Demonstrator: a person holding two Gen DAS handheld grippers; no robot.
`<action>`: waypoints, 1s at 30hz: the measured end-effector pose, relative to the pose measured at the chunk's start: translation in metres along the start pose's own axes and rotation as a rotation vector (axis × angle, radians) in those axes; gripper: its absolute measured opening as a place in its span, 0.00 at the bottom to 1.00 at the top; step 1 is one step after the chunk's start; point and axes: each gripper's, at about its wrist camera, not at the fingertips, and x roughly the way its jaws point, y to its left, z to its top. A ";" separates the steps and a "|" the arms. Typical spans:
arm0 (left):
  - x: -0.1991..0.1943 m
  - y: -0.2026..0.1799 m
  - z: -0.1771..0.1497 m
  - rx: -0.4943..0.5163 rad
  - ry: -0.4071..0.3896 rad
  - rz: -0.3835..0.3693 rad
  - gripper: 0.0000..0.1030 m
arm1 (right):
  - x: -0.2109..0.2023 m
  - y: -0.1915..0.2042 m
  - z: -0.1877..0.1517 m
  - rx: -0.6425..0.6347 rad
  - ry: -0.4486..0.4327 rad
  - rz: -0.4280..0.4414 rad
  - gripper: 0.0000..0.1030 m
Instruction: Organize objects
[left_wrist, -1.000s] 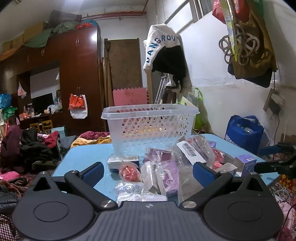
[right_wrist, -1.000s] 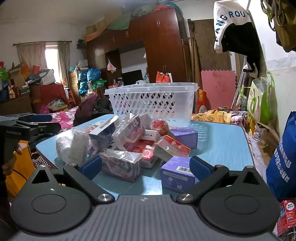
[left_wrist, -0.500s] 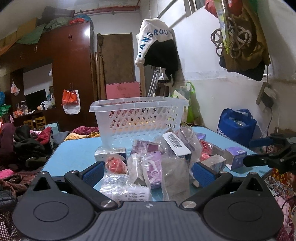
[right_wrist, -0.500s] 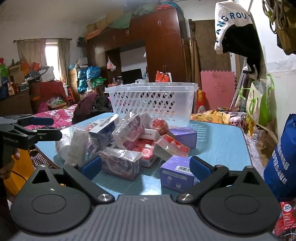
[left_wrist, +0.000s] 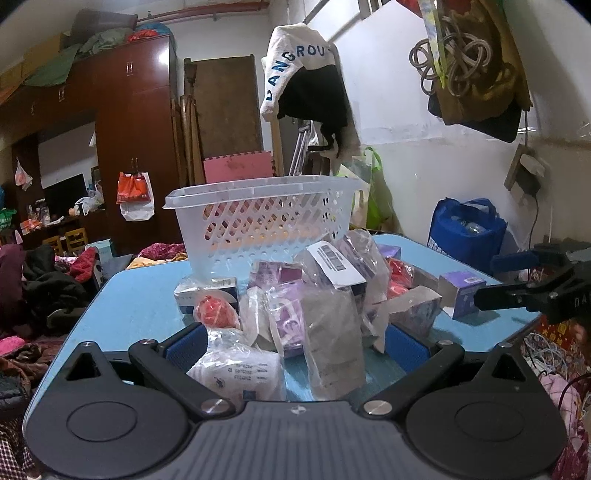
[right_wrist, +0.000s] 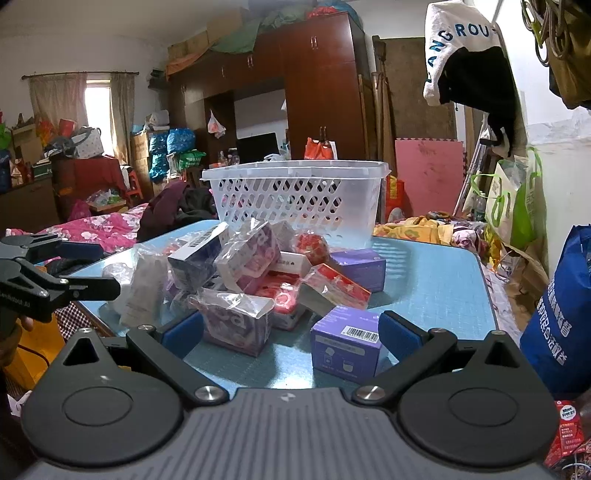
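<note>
Sitting on the blue tabletop (right_wrist: 436, 280) is a pile of boxes and bags (right_wrist: 255, 273), with a white basket (right_wrist: 295, 195) behind it. Left tongs (left_wrist: 291, 343) are wide around a white bag (left_wrist: 236, 373). Right tongs (right_wrist: 290, 332) are wide, near a purple box (right_wrist: 345, 343).

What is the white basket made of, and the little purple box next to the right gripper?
The basket looks like thin, see-through white plastic: its walls are a moulded lattice of holes and light shines through. The purple box looks like matte printed cardboard, with sharp folded edges and a barcode sticker on top.
</note>
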 end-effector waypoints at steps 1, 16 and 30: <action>0.000 0.000 0.000 0.001 0.002 0.000 1.00 | 0.000 0.000 0.000 -0.001 0.001 0.000 1.00; 0.003 0.000 -0.001 0.000 0.017 0.012 1.00 | 0.001 -0.001 0.000 -0.007 0.010 -0.004 1.00; 0.006 0.000 -0.001 -0.002 0.025 0.017 1.00 | 0.000 -0.001 0.001 -0.008 0.011 -0.003 1.00</action>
